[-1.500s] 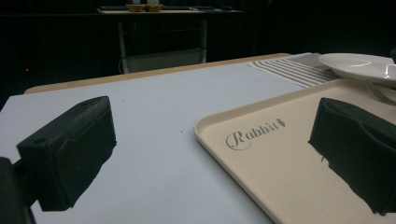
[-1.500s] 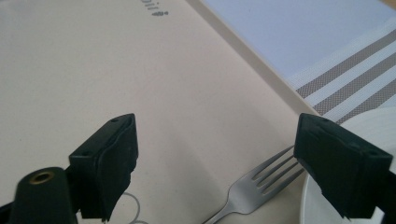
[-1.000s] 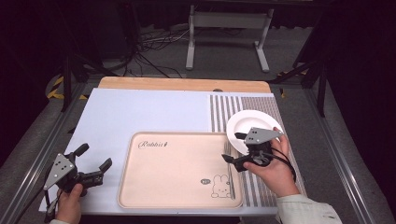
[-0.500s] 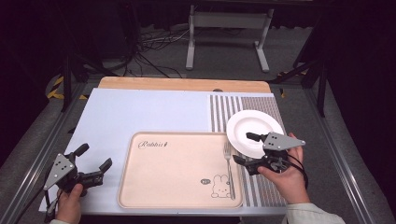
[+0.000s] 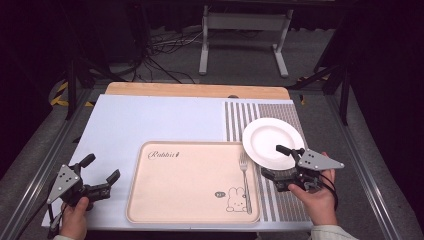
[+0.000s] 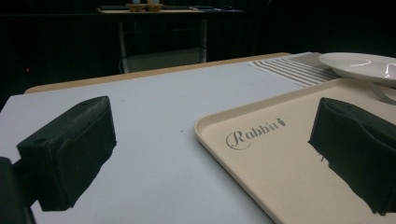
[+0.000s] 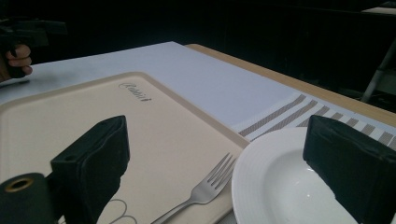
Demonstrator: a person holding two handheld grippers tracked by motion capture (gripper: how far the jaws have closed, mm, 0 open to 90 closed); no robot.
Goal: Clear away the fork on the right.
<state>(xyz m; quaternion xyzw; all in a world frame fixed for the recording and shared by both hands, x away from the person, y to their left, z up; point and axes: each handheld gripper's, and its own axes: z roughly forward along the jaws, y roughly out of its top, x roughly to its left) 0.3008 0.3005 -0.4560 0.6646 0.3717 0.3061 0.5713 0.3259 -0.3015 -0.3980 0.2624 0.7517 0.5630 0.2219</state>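
A beige tray printed with "Rabbit" and a bunny lies at the table's front centre. A metal fork rests along the tray's right side, tines pointing away from me. Just right of the tray, a white plate sits on the striped mat. My right gripper stands open between the fork and the plate's near rim, holding nothing. In the right gripper view, the fork and plate lie between the open jaws. My left gripper is open and empty left of the tray.
A pale blue mat covers the table, with a grey striped section at the right and a wooden strip along the far edge. Beyond the table, a metal stand and cables sit on the dark floor.
My right gripper has drawn back to the right, off the tray's right side, and the fork now lies uncovered on the tray. The left gripper has stayed put.
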